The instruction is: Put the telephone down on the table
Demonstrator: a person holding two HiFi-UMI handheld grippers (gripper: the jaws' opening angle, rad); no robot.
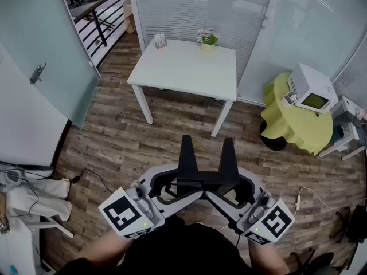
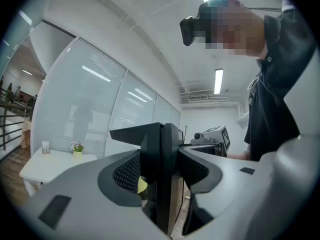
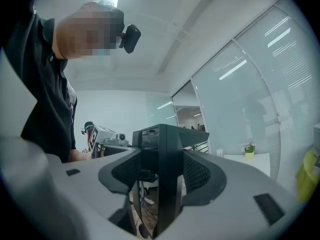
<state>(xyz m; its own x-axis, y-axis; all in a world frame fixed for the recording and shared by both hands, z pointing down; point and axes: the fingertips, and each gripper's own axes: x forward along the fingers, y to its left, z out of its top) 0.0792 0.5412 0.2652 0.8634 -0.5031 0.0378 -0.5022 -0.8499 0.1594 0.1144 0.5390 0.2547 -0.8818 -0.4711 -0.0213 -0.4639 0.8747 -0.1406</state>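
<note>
You hold the telephone (image 1: 203, 179) in the wide-set fingers of left gripper (image 2: 162, 179) and right gripper (image 3: 160, 179), well short of the surface (image 1: 183, 67); set-down remains.

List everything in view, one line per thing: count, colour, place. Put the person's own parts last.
table: one, white, ahead by the glass partition
potted plant: one, yellow pot, on the table's far edge
small stand: one, pale, on the table's far left corner
round table: one, yellow-green, at the right
boxy appliance: one, white, on the round table
floor: brown wood planks
telephone: one, black, held above the floor
left gripper: one, grey, closed on the telephone
right gripper: one, grey, closed on the telephone
</note>
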